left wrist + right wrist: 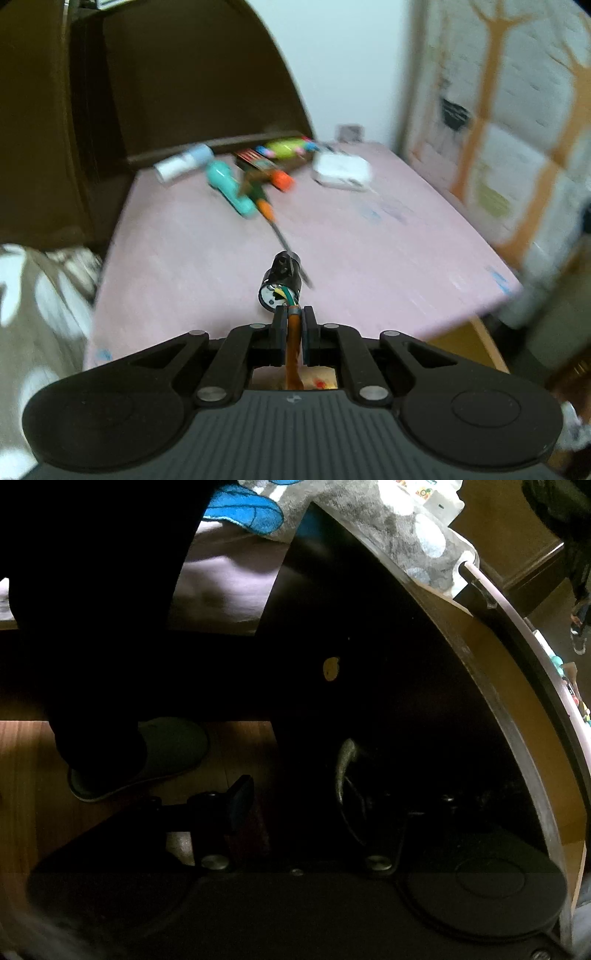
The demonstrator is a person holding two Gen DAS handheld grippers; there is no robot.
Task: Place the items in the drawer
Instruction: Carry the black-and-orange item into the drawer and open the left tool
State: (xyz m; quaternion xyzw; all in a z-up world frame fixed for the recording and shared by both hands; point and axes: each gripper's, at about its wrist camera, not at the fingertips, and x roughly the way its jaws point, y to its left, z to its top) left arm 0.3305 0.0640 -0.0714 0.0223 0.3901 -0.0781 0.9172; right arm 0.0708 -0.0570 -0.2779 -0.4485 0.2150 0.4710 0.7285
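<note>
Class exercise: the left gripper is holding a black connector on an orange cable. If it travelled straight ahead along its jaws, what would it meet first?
Probably the screwdriver lying on the pink table, its shaft pointing back toward the left gripper and the black connector. Blur leaves depth unclear.

Held between the left claw's [294, 317] closed fingers: one orange cable [294, 347] with one black plug [281, 282].

Ahead of that claw, on one pink table [369, 251]:
- one screwdriver [266, 206]
- one teal bottle [227, 186]
- one white tube [183, 162]
- one white box [341, 170]
- one orange cap [282, 180]
- one green-yellow item [284, 147]

Before the right claw: one metal handle [343, 768].
</note>
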